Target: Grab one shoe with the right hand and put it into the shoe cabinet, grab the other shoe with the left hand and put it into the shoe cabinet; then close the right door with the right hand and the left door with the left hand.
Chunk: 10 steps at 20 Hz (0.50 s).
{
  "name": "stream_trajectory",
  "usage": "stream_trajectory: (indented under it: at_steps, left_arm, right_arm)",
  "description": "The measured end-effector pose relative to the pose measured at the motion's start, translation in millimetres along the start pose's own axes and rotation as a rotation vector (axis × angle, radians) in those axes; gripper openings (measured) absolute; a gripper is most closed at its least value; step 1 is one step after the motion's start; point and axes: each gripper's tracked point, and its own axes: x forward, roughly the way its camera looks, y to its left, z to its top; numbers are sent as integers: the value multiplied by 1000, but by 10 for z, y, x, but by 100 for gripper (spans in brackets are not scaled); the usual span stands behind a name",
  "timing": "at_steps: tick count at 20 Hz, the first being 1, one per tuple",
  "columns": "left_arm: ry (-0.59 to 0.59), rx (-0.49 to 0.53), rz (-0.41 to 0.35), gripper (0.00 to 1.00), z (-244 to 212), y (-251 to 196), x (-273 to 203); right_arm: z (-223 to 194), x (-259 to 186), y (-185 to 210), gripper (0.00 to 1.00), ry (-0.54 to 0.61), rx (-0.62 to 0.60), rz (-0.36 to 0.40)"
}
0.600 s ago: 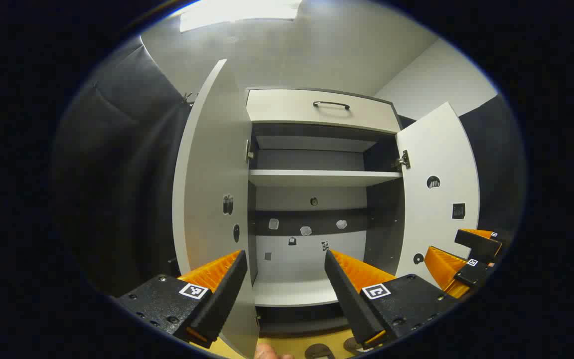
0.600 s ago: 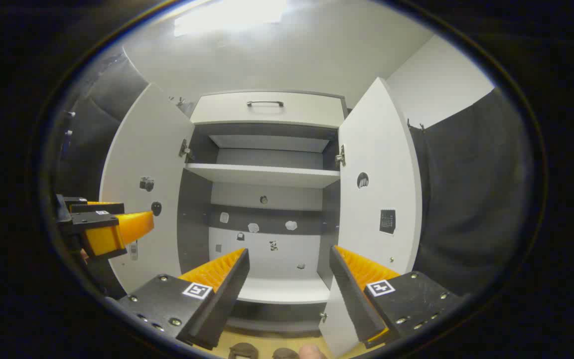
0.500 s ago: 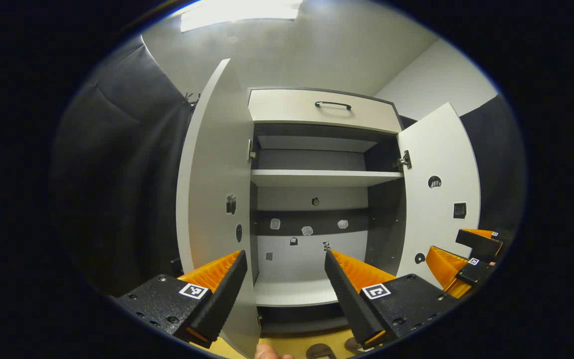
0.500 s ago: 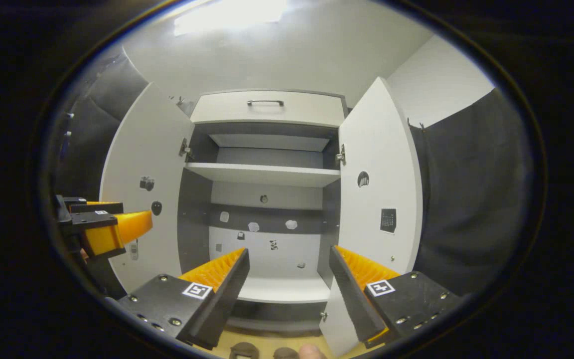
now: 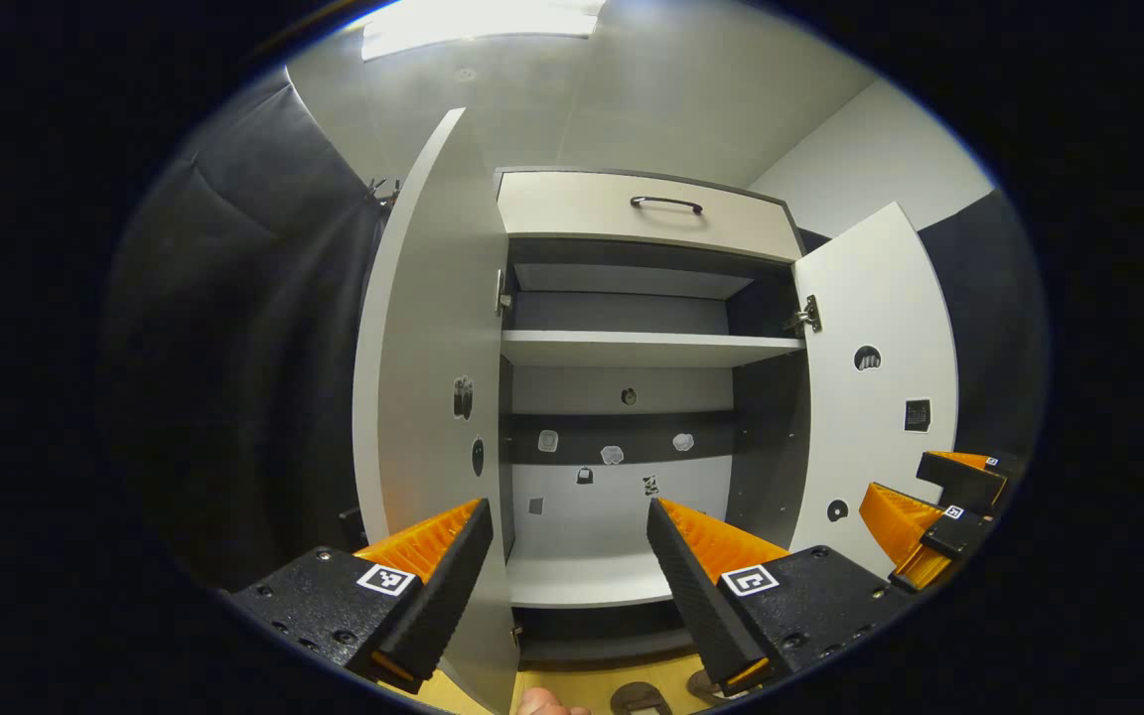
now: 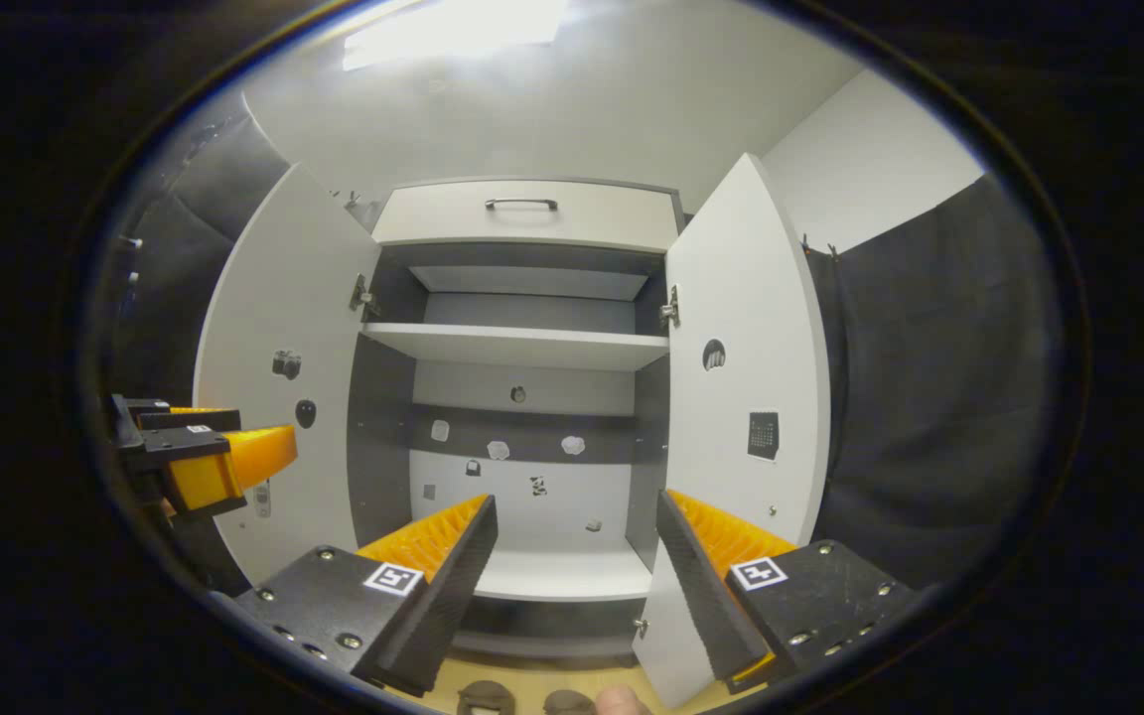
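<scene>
White shoe cabinet [image 6: 522, 214] ahead, both doors swung open: left door [image 5: 428, 348], right door [image 6: 746, 348]. Lower shelf [image 6: 552, 576] bare. Two dark shoes [image 6: 478, 698] on floor at bottom edge, below cabinet. My left tongs [image 5: 562, 556] open, holding nothing; my right tongs [image 6: 572, 556] likewise open, holding nothing.

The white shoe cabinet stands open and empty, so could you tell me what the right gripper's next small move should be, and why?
Probably lower the open right gripper toward the dark shoes on the floor. The white shoe cabinet has bare shelves, and both doors are open.
</scene>
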Motion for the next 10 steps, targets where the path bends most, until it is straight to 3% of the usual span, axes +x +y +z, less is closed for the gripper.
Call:
stream_trajectory:
  at_steps: [6,10]
  left_arm:
    - [-17,6,23,93,44,98,15]
    - [-19,6,29,93,40,128,43]
  right_arm:
    - [-29,50,-24,97,-3,-3,-11]
    - [-369,91,10,97,52,-25,6]
